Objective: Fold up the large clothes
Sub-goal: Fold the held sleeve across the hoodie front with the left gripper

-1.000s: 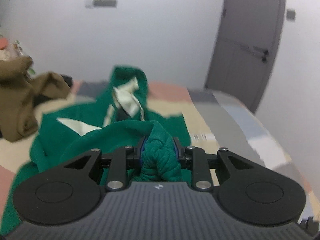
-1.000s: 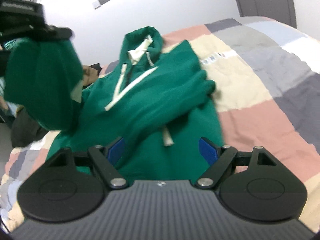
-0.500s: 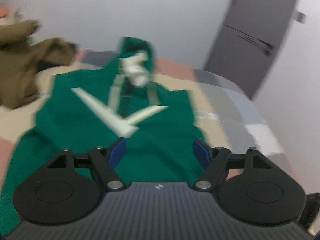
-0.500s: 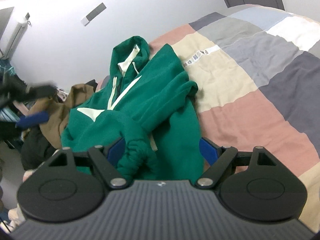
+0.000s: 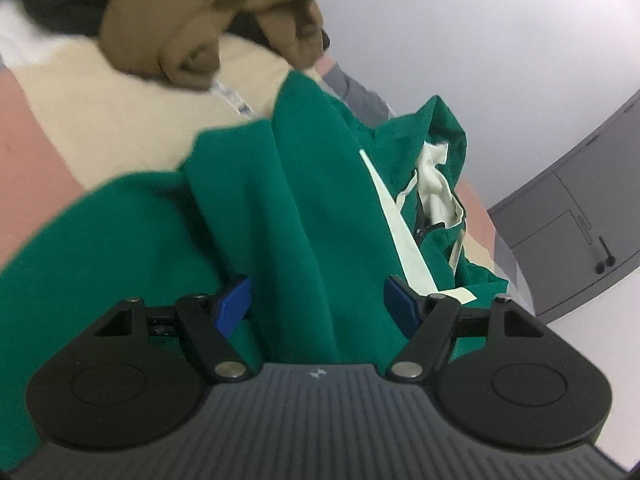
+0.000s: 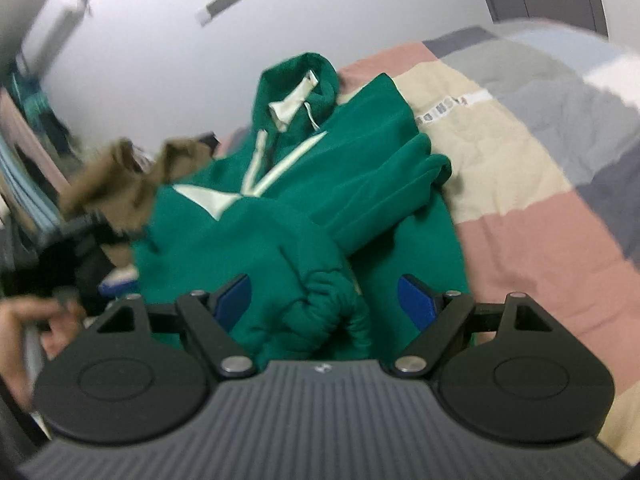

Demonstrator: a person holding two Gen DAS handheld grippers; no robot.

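Left tool (image 5: 316,300): jaws spread wide, blue pads on either side of a raised green fold without pressing on it; it grips nothing.
Right tool (image 6: 326,300): jaws wide apart, gripping nothing; a bunched green cuff (image 6: 328,312) lies between the blue pads, which do not touch it.
Green hoodie (image 6: 320,184): spread on the bed at the centre of the right wrist frame, hood toward the top, cream lining and cream stripes showing, both sleeves crossed over the body. In the left wrist frame it fills the centre and lower left.
Bed cover (image 6: 540,240): patchwork of pink, cream and grey blocks, at the right of the right wrist frame.
Brown garment (image 5: 192,28): heaped at the upper left of the left wrist frame, just beside the hoodie's shoulder.
Person's hand (image 6: 24,328): blurred, at the lower left edge of the right wrist frame.
Grey door (image 5: 580,220): right edge of the left wrist frame.
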